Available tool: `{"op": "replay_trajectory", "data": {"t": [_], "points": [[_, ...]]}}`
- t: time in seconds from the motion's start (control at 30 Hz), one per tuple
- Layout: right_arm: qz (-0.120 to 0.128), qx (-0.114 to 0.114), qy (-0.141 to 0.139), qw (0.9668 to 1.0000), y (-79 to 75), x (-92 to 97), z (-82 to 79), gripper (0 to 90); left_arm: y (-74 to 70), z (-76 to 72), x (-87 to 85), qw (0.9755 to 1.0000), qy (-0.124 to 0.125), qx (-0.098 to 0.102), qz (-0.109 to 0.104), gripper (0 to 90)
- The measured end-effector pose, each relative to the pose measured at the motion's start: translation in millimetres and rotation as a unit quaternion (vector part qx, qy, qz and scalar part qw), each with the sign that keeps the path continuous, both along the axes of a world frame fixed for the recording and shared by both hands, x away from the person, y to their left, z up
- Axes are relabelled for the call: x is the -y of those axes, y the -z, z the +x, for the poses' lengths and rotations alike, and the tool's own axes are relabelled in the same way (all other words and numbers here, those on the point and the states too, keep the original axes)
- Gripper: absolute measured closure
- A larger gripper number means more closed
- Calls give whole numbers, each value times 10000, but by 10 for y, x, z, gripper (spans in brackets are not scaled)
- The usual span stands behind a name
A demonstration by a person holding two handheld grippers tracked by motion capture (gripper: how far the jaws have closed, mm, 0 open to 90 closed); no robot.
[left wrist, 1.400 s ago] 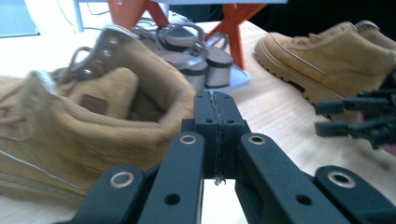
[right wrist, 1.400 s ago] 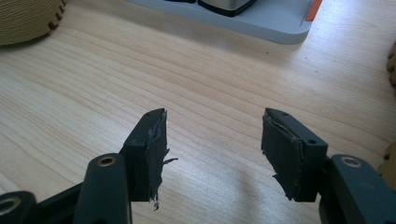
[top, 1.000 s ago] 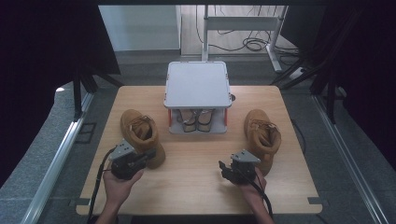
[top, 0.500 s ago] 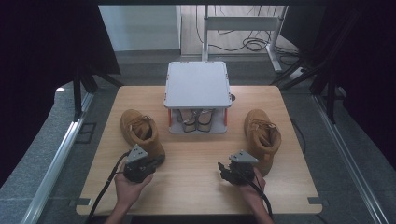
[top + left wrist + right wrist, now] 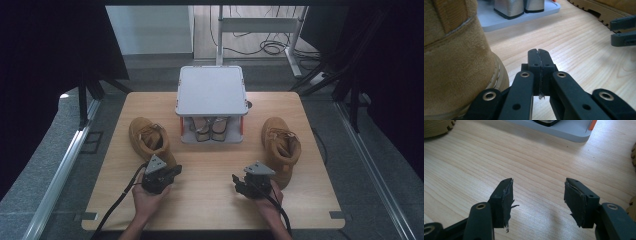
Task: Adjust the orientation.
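Note:
Two tan suede boots stand on the wooden table (image 5: 210,200): the left boot (image 5: 149,139) and the right boot (image 5: 281,147). My left gripper (image 5: 172,172) sits just in front of the left boot's heel end, and in the left gripper view it (image 5: 539,51) is shut with nothing between its jaws, the boot (image 5: 454,65) close on its left. My right gripper (image 5: 239,181) rests beside the right boot. In the right gripper view it (image 5: 539,182) stands open over bare wood, holding nothing.
A grey two-level rack (image 5: 211,92) stands at the back middle of the table, with a pair of shoes (image 5: 210,127) under its top shelf. The rack's base (image 5: 524,15) lies ahead of both grippers. Dark curtains and metal rails flank the table.
My left gripper has moved right, from beside the left boot toward the table's middle. The right gripper has hardly moved.

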State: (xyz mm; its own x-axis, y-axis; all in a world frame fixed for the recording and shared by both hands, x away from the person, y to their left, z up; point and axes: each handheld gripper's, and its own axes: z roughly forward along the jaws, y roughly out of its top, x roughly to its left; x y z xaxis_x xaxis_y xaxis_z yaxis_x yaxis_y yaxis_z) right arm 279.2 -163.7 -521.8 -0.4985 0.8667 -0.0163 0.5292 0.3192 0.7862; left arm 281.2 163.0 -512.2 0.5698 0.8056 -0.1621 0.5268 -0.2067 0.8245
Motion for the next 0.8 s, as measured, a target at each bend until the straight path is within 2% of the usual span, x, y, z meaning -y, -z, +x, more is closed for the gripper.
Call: {"op": "replay_trajectory", "data": {"t": [0.2, 0.37, 0.5, 0.8], "points": [[1, 0, -1, 10000, 2, -3, 1, 409, 17, 84, 12, 9998, -190, -19, -72, 897], [5, -8, -3, 10000, 12, -2, 6, 409, 25, 119, 1, 9993, -384, 42, 17, 897], [-31, -7, 17, 10000, 18, 4, 7, 408, 29, 141, -30, 9989, -453, 42, 90, 897], [-29, 14, 23, 10000, 15, 9, 6, 408, 44, 149, -73, 9989, -466, 27, 71, 898]]}}
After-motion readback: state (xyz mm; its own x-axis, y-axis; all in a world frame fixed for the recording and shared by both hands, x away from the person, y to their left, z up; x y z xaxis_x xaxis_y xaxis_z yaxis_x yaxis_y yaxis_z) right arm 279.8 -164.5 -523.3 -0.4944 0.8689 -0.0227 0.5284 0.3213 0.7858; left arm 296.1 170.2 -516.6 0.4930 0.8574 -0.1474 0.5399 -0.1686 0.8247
